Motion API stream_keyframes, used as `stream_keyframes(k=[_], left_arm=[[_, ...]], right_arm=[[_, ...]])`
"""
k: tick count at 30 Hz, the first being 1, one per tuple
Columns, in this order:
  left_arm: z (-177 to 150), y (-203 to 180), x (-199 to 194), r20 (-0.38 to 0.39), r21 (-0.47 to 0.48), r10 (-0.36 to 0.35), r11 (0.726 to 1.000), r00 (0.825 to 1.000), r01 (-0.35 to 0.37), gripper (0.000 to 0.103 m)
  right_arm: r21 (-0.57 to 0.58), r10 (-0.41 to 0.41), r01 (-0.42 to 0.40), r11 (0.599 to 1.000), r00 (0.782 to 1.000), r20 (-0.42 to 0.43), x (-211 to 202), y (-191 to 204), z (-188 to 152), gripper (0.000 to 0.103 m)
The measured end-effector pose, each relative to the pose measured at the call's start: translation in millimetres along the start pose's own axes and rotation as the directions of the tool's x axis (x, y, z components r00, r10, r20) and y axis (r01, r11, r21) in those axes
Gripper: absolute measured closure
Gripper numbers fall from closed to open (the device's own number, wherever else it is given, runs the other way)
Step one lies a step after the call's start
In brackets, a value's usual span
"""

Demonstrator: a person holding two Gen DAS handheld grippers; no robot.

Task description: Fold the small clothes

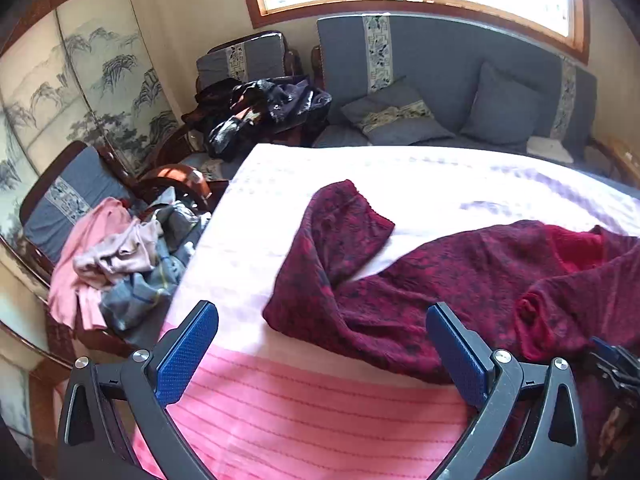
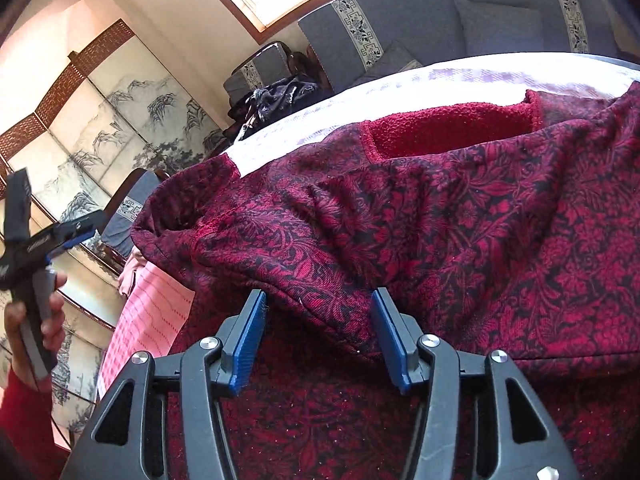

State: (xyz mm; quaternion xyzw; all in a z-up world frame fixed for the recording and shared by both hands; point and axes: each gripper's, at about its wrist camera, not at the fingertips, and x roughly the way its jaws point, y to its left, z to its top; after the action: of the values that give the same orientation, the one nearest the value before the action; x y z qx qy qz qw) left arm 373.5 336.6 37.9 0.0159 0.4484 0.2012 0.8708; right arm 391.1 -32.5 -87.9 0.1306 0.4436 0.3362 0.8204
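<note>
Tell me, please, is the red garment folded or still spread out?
Spread out, unfolded: the garment lies rumpled across the bed, one sleeve stretched out.

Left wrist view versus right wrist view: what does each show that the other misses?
Only the left wrist view shows the heap of clothes on the chair and the garment's sleeve spread out. Only the right wrist view shows the red fleecy lining close up and the left gripper held aloft. Both share the dark red patterned garment, the pink cloth, the painted screen and the sofa.

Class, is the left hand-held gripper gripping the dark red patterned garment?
No, the left hand-held gripper is open and holds nothing; the dark red patterned garment lies beyond.
</note>
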Motion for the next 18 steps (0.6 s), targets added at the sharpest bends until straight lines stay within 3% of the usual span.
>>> stream_keyframes(k=[3, 7, 9, 10, 11, 12, 14, 15, 17, 18], left_arm=[[26.8, -1.9, 40.2, -0.085, 0.087, 0.112, 0.991, 0.99, -0.104, 0.0], [30.6, -1.7, 98.8, -0.217, 0.141, 0.172, 0.979, 0.961, -0.144, 0.001], [24.8, -0.8, 116.6, -0.239, 0.118, 0.14, 0.986, 0.961, -0.114, 0.026], [22.2, 2.2, 122.7, -0.253, 0.086, 0.097, 0.993, 0.963, -0.078, 0.077], [20.5, 7.4, 130.1, -0.289, 0.026, 0.05, 0.999, 0.956, -0.044, 0.095], [17.7, 14.7, 130.2, -0.284, -0.05, 0.004, 0.999, 0.959, -0.019, 0.095], [15.7, 20.8, 104.4, -0.145, -0.16, -0.089, 0.985, 0.985, 0.066, 0.096], [17.9, 19.5, 87.7, -0.09, -0.187, -0.117, 0.977, 0.989, 0.098, 0.096], [19.9, 13.5, 50.5, 0.02, -0.219, -0.177, 0.96, 0.984, 0.177, 0.096], [19.4, 7.4, 27.5, 0.083, -0.222, -0.222, 0.946, 0.971, 0.236, 0.096]], right_arm=[[0.006, 0.017, -0.017, 1.0, 1.0, 0.006, -0.4, 0.2, -0.1, 0.049], [0.04, 0.057, -0.057, 0.998, 0.998, 0.016, -1.6, -6.7, 0.2, 0.049], [0.05, 0.068, -0.069, 0.996, 0.997, 0.019, -2.1, -8.9, -0.2, 0.049], [0.051, 0.071, -0.072, 0.996, 0.997, 0.021, -2.1, -9.0, -0.1, 0.049], [0.051, 0.074, -0.075, 0.996, 0.997, 0.022, -2.2, -8.9, 0.2, 0.049], [0.053, 0.079, -0.08, 0.995, 0.997, 0.024, -2.5, -9.5, 0.0, 0.049], [0.061, 0.089, -0.091, 0.994, 0.996, 0.028, -3.8, -11.6, -0.2, 0.048], [0.067, 0.094, -0.096, 0.993, 0.995, 0.029, -4.1, -12.8, -0.2, 0.048], [0.079, 0.098, -0.101, 0.992, 0.995, 0.036, -7.0, -15.6, -1.1, 0.048], [0.084, 0.099, -0.102, 0.991, 0.994, 0.038, -6.9, -16.2, -1.0, 0.048]])
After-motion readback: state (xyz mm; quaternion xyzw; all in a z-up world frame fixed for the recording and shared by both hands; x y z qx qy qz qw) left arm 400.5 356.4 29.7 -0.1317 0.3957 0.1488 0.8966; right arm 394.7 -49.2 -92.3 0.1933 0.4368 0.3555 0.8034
